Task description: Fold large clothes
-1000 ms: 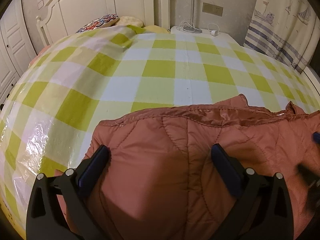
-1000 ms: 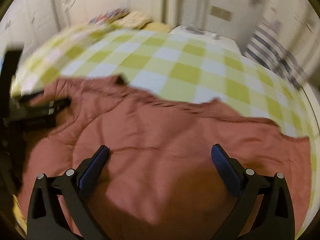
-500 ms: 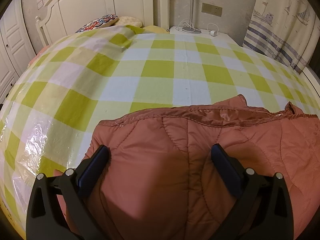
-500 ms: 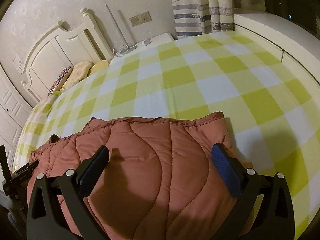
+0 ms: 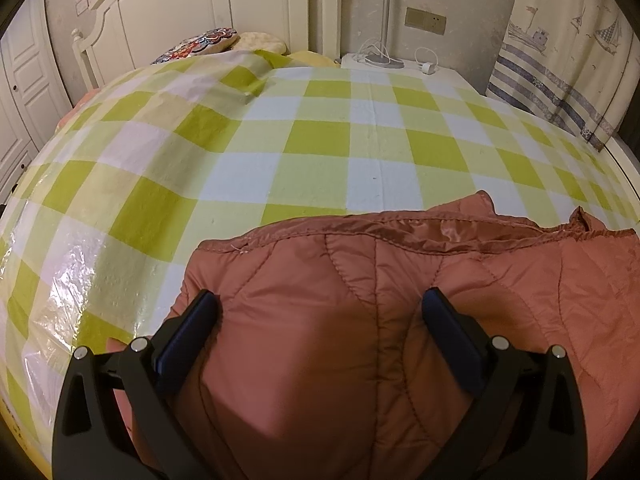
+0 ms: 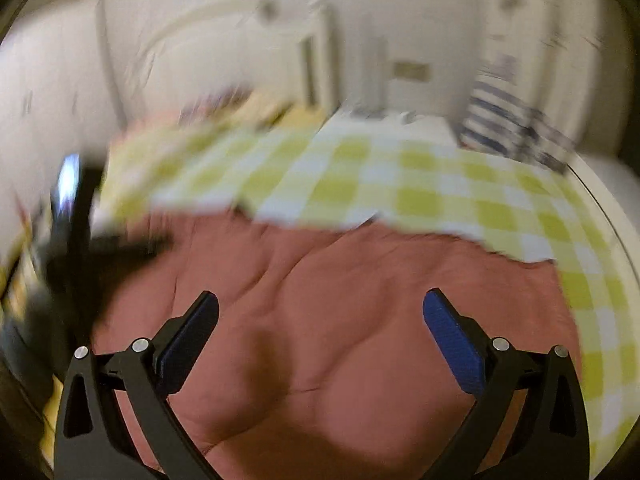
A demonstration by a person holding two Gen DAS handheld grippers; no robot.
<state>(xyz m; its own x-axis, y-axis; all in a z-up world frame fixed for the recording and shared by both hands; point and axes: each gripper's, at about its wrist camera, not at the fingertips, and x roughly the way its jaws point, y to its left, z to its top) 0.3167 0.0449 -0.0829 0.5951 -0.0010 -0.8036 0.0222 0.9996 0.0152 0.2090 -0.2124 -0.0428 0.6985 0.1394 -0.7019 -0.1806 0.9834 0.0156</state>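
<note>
Rust-coloured quilted jacket (image 5: 400, 320) lies spread on the near part of the bed, on a green-and-white checked cover (image 5: 320, 140). Its bound, satin-lined edge (image 5: 440, 234) runs left to right along the far side. The cover is glossy at near left, apparently plastic film over cloth; a slick base should let the jacket slide when pulled.

Left gripper (image 5: 320, 300): jaws spread wide, nothing between them. It hangs low over the jacket's left end, near the rounded left corner. Judgement: this puts it by an end it could pinch for a fold. Whether the pads touch the cloth I cannot tell.

Right gripper (image 6: 320, 300): jaws also wide apart and empty, over the middle of the jacket. This view is heavily smeared, so detail is poor. A dark shape at its left (image 6: 80, 240) is probably the other gripper, but too blurred to confirm.

Jacket looks roughly flat, with shallow creases and no clean fold line visible from either view. Judgement: fold not yet begun, or only at the laying-out stage.

Risk: padded cloth is thick and springy; a shallow pinch may catch only the top layer.

Far end: white headboard (image 5: 220, 12), pillows (image 5: 224, 40), bedside table (image 5: 392, 66), striped curtain at right (image 5: 560, 60).
</note>
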